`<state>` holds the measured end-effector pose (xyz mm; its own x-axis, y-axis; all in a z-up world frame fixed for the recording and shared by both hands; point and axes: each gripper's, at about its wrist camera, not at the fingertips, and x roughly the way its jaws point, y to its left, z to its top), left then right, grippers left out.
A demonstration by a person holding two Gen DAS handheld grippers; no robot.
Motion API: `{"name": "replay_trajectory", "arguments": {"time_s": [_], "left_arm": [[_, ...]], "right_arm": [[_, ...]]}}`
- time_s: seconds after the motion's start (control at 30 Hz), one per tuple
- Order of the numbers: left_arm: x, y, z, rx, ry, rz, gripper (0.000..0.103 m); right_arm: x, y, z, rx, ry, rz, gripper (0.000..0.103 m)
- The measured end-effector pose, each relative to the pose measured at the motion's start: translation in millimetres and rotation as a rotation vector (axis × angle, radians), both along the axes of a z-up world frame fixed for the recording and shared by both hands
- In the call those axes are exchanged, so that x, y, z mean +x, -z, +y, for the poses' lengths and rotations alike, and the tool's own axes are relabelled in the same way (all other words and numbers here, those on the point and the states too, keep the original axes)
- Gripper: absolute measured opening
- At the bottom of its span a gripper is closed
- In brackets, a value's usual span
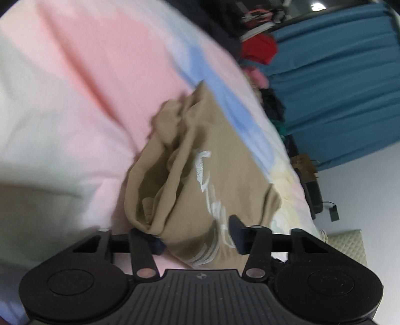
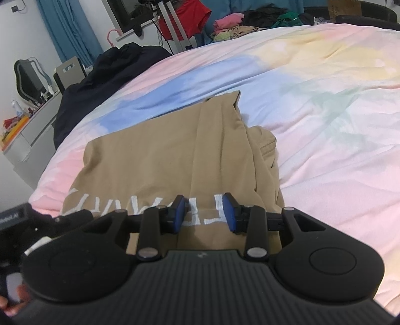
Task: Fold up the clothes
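A tan garment [image 1: 212, 155] with white lettering lies half folded on a pastel bedspread [image 1: 75, 87]; its left side is bunched into folds. My left gripper [image 1: 197, 237] is open, low over the garment's near edge, with cloth lying between its wide-apart fingers. This view is blurred. In the right wrist view the tan garment [image 2: 162, 155] lies flat with a folded strip along its right side. My right gripper [image 2: 203, 212] is open just above the white letters, its blue pads [image 2: 228, 212] apart and holding nothing. The bedspread [image 2: 325, 112] extends all around.
A dark garment heap [image 2: 105, 72] sits at the bed's far left edge. A pile of mixed clothes [image 2: 240, 22] lies at the far end. A red garment [image 2: 185, 17] hangs behind. A grey desk [image 2: 30, 125] stands left; blue curtains [image 1: 337, 87] hang beyond the bed.
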<state>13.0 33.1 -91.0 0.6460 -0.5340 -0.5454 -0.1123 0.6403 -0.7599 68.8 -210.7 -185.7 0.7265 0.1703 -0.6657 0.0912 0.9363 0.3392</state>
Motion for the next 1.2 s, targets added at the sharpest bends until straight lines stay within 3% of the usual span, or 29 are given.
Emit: {"name": "replay_trajectory", "arguments": {"time_s": [0.13, 0.27, 0.37, 0.5, 0.57, 0.6, 0.63, 0.67, 1.2], "left_arm": [[-2.7, -15.4, -12.3, 0.028, 0.042, -0.106, 0.046], [8.5, -5.9, -17.4, 0.063, 0.042, -0.013, 0.047], [11.5, 4.7, -6.4, 0.051, 0.026, 0.047, 0.033], [11.7, 3.6, -3.1, 0.018, 0.004, 0.041, 0.025], [10.5, 2.1, -3.4, 0.016, 0.004, 0.032, 0.024], [9.9, 1.3, -3.5, 0.015, 0.003, 0.027, 0.023], [8.9, 0.4, -3.6, 0.012, 0.003, 0.024, 0.023], [7.8, -0.5, -3.3, 0.007, 0.002, 0.025, 0.023], [4.8, 10.7, 3.4, -0.103, -0.038, 0.032, 0.020]], "right_arm": [[0.2, -0.9, -0.2, -0.001, 0.008, -0.003, 0.037], [1.6, -0.7, -0.2, 0.007, 0.007, -0.001, 0.037], [-5.0, -8.6, -8.3, 0.097, 0.026, -0.045, 0.038], [-15.8, -21.3, -21.5, 0.242, 0.057, -0.117, 0.039], [-20.8, -26.0, -28.7, 0.337, 0.069, -0.146, 0.049], [-22.6, -25.9, -33.3, 0.421, 0.069, -0.148, 0.074], [-24.5, -25.7, -37.9, 0.505, 0.069, -0.149, 0.086], [-25.3, -23.3, -39.7, 0.561, 0.071, -0.139, 0.095], [-20.3, 57.3, -22.1, 0.928, 0.141, 0.232, 0.092]]}}
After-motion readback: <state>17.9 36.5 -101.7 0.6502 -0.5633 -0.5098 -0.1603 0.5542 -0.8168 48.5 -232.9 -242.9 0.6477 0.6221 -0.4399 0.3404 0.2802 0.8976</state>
